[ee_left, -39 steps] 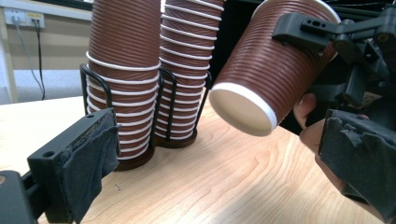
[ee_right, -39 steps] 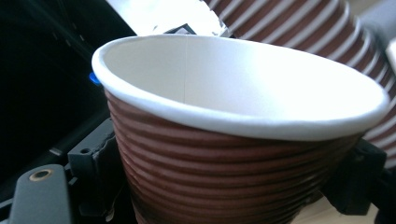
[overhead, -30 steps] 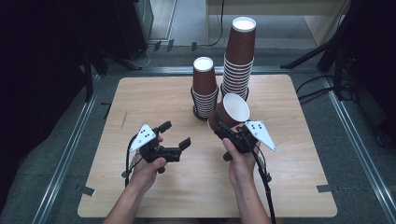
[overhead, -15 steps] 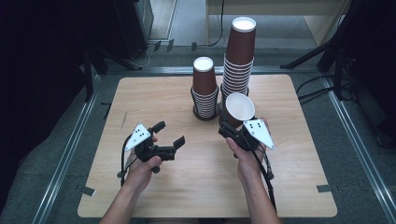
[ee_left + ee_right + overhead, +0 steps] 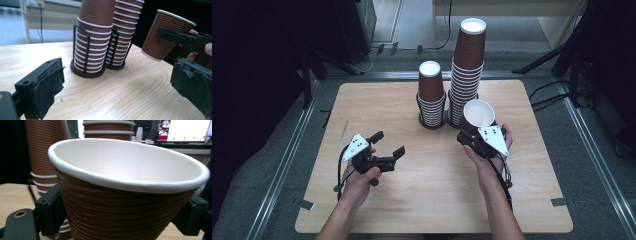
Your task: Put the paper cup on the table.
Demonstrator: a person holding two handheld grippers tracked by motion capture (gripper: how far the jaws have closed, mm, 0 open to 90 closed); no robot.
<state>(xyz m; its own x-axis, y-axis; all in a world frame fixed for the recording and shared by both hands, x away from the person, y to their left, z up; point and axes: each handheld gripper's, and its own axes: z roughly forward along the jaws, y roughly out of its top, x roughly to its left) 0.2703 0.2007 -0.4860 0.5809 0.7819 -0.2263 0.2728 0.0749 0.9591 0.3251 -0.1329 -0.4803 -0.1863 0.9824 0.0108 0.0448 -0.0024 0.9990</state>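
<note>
Near the two far cup stacks (image 5: 452,95), my right gripper (image 5: 474,137) clamps one brown paper cup (image 5: 477,116), tilted; my left gripper (image 5: 387,147) is wide apart, holding nothing.

In the right gripper view, the brown ribbed paper cup with a white rim (image 5: 125,195) is cut off at the bottom edge, so its base cannot be seen, and it hides most of the two black jaws clamped on its sides. Behind it, the tall stack of brown paper cups (image 5: 47,157) on the left is blurred and runs past the top edge. In the left gripper view, both stacks lose their tops at the upper edge, and the left gripper's right-hand padded black jaw is cut off by the right edge.
</note>
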